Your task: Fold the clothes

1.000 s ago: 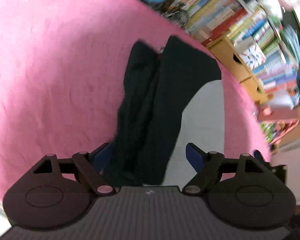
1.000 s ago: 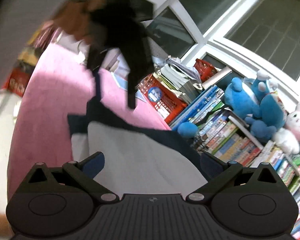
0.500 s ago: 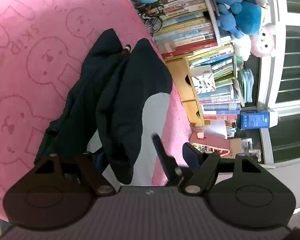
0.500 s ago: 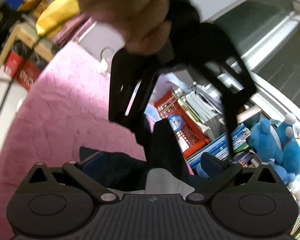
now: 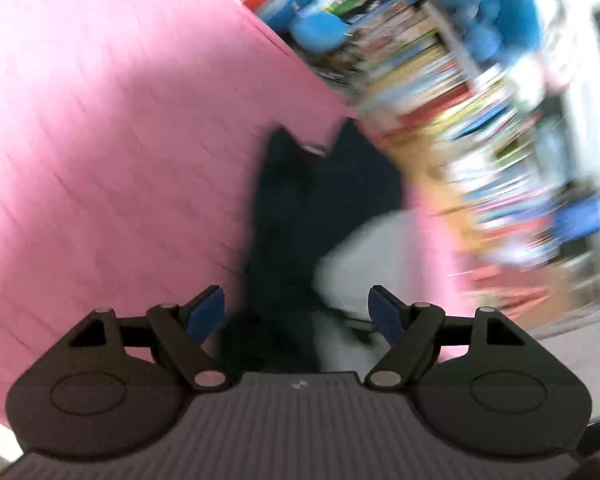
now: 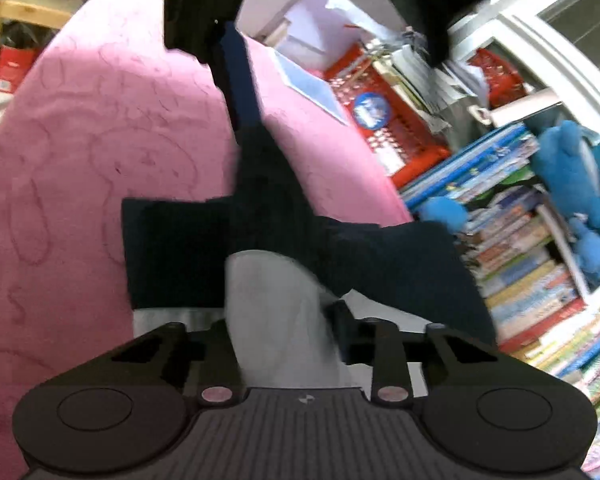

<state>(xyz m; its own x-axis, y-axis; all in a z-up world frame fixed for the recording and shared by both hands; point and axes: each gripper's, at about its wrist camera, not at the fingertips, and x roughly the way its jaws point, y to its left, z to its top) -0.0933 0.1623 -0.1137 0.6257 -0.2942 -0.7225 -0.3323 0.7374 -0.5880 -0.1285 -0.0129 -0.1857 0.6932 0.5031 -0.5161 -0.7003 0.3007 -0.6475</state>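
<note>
Since a second ago your right gripper has gone from spread jaws above the cloth to jaws pinching a fold of the grey panel, while your left gripper has swung fast enough to blur its whole view and now shows jaws spread wide with nothing between them. Your garment, dark navy with a grey panel, lies on the pink blanket straight ahead of your right jaws, with one dark strip rising from its middle toward the other gripper's frame at the top of that view; whether that frame holds the strip I cannot tell. Seen from the left wrist, the garment runs forward from between the open jaws, its two dark points at the far end near the bookshelf. You look to be mid-fold, carrying a grey edge over the dark body. Your next move calls for a steady left gripper, a grip on the loose side level with the right jaws, and both edges laid down together so the fold lands square.
</note>
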